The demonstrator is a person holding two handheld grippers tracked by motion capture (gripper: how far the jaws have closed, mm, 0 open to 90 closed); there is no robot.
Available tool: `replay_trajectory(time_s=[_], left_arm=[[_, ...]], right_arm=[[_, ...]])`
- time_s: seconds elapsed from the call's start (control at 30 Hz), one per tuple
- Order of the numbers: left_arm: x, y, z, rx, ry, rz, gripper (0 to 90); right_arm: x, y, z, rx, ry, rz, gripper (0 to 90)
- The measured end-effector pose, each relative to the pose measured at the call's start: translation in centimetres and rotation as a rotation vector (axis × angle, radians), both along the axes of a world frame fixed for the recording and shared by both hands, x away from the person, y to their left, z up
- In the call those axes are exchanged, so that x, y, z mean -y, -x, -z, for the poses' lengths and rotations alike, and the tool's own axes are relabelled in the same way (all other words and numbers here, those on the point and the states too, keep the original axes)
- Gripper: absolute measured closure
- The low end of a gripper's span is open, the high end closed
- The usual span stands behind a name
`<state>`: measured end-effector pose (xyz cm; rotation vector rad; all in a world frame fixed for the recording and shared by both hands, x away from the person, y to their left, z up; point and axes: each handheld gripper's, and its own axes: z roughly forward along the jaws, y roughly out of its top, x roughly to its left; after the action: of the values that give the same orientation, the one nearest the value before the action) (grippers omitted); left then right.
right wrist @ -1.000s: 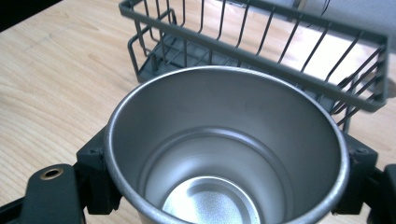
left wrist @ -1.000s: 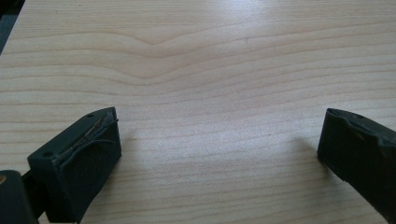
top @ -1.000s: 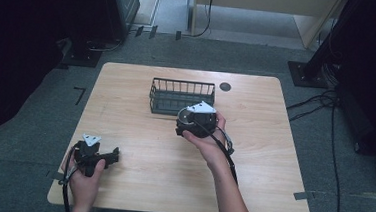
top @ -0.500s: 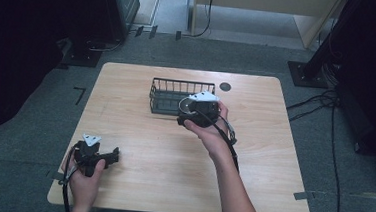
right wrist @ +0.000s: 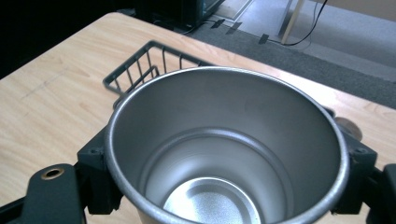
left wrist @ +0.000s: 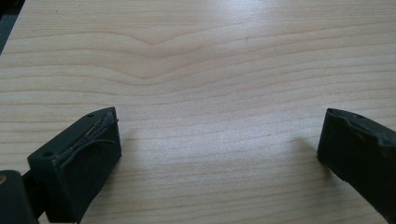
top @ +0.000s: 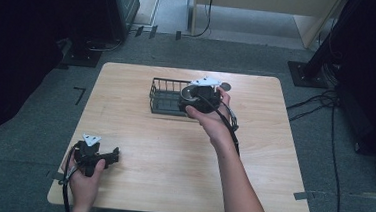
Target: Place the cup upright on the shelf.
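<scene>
Right gripper view puts us straight over the mouth of a steel cup (right wrist: 227,149), empty and clean inside, pinched between the two black jaws of the right gripper (right wrist: 227,172), one on either side of its wall. From the high view that gripper (top: 200,98) hovers at the near right corner of the black wire basket (top: 164,95) at the back of the wooden table (top: 182,165), cup (top: 189,92) in the air just at the basket's rim. My read: the pick-up is done, the carry is almost done, and what's left is lowering the cup into the basket and letting go. Down at the near left corner, the left gripper (top: 94,155) idles on the table, its jaws wide apart with bare wood between them. No brand, label or writing is readable anywhere on cup, basket or table.
</scene>
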<state>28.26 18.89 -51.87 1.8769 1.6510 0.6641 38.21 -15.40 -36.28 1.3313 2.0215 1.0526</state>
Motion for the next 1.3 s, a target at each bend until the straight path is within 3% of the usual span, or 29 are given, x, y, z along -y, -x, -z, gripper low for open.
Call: replay_trajectory(time_s=[0.3, 0.6, 0.87, 1.3], left_arm=[[0.0, 0.0, 0.0, 0.000, 0.001, -0.001, 0.0], [0.0, 0.0, 0.0, 0.000, 0.001, -0.001, 0.0], [0.0, 0.0, 0.0, -0.001, 0.000, 0.000, 0.0], [0.0, 0.0, 0.0, -0.002, -0.001, 0.002, 0.0]], right_arm=[[-0.3, -2.2, -0.8, 0.003, 0.001, 0.020, 18.1], [0.1, -5.0, -0.5, 0.009, 0.009, 0.060, 18.1], [0.2, -7.4, 0.8, -0.012, 0.008, 0.105, 18.1], [0.0, -9.2, 3.3, -0.024, 0.048, 0.129, 18.1]])
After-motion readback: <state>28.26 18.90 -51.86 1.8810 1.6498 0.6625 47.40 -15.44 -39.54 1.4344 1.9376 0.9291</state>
